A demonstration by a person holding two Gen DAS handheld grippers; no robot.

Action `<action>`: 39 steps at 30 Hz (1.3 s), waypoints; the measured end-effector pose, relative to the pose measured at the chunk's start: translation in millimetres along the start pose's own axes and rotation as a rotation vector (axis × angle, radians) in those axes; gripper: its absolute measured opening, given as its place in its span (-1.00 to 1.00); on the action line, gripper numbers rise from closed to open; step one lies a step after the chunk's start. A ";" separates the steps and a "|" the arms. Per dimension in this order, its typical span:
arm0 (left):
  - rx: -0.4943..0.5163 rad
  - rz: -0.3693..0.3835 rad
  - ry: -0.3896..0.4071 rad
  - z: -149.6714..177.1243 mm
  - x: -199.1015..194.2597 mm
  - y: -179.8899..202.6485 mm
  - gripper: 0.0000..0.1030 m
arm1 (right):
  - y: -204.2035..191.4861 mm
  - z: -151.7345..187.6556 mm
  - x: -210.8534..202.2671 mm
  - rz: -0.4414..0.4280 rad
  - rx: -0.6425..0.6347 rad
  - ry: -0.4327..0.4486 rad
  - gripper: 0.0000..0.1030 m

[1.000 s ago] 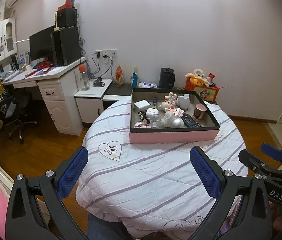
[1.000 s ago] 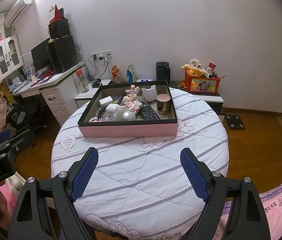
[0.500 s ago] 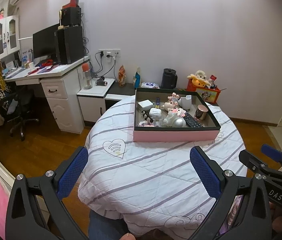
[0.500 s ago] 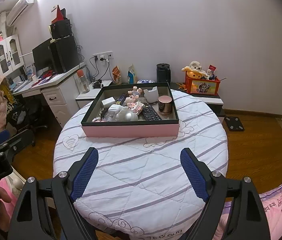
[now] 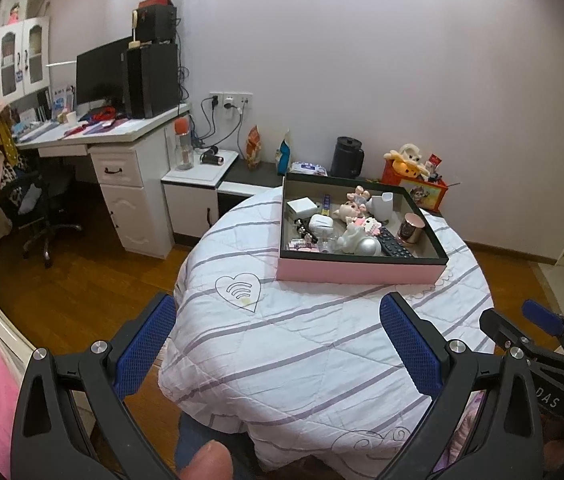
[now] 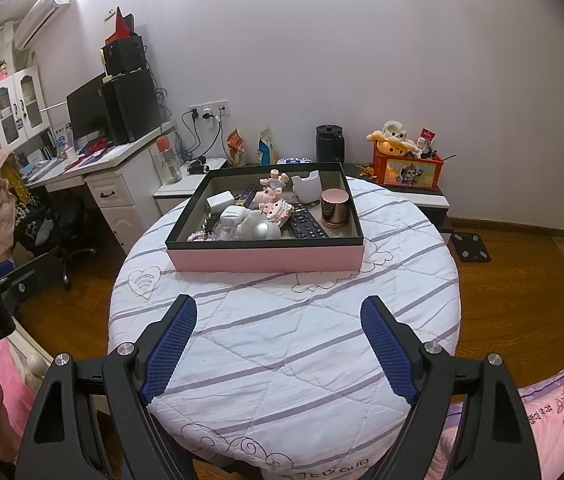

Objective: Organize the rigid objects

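1. One round table (image 6: 282, 360), quilted cover, bears a pink-sided box (image 6: 265, 258) at its far side.
2. Box contents lie jumbled: remote control (image 6: 308, 226), copper-lidded jar (image 6: 334, 208), figurines, small cases (none on the cover).
3. Left gripper (image 5: 277, 344) and right gripper (image 6: 277, 344): both spread wide, empty, short of the box.
4. Stage undetermined: sorting either pending or concluded.

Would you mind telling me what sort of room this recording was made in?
Most likely a bedroom or study in a home. A white desk carries a monitor, an air conditioner hangs on the wall, and a box of soft toys stands behind the round table.
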State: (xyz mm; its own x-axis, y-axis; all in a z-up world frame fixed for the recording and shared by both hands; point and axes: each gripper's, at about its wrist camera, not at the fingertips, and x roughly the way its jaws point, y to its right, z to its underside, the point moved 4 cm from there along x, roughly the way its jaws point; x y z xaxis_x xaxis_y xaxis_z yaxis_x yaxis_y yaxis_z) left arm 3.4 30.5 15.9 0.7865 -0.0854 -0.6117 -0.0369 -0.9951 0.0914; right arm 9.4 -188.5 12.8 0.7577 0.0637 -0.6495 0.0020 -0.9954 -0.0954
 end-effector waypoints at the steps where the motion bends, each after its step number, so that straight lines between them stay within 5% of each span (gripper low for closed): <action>1: 0.003 -0.003 0.001 0.1 -0.1 0.0 0.99 | -0.3 0.1 0.2 0.001 -0.001 0.000 0.66; 39: 0.014 -0.008 0.004 -1.2 -1.4 -1.0 0.99 | -2.6 3.0 3.8 0.002 -0.001 -0.008 0.66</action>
State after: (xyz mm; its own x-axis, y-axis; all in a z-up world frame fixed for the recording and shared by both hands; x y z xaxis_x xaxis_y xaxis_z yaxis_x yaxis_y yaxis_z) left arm 3.1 31.7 17.6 0.7890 -0.0774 -0.6095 -0.0392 -0.9964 0.0758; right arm 10.2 -185.4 8.3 0.7524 0.0626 -0.6557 0.0010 -0.9956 -0.0939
